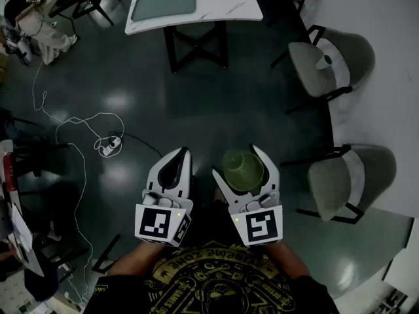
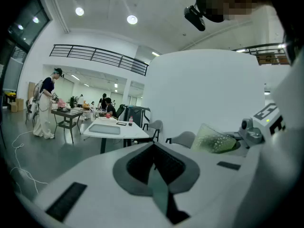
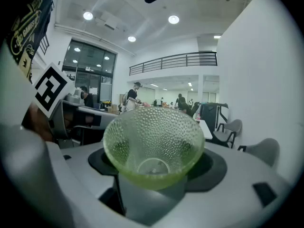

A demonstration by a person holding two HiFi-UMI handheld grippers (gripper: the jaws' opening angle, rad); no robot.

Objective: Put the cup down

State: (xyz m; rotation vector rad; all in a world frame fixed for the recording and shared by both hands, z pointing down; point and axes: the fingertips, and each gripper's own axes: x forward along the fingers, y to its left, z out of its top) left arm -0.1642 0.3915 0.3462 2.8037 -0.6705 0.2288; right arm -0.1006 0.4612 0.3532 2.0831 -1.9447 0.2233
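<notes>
A green dimpled glass cup (image 1: 242, 169) sits between the jaws of my right gripper (image 1: 237, 162), which is shut on it. Both are held in the air above the dark floor, in front of the person's body. In the right gripper view the cup (image 3: 154, 146) fills the middle, its mouth facing the camera, wedged between the two jaws of the right gripper (image 3: 154, 153). My left gripper (image 1: 182, 154) hangs just left of it, shut, with nothing in it. In the left gripper view its jaws meet at the left gripper (image 2: 154, 148), and the cup (image 2: 216, 139) shows at the right.
A white table (image 1: 222, 8) with a grey-green mat (image 1: 163, 5) stands ahead. Two grey chairs (image 1: 327, 61) (image 1: 347, 175) line a white surface (image 1: 383, 103) on the right. A white cable and plug strip (image 1: 108, 142) lie on the floor at left.
</notes>
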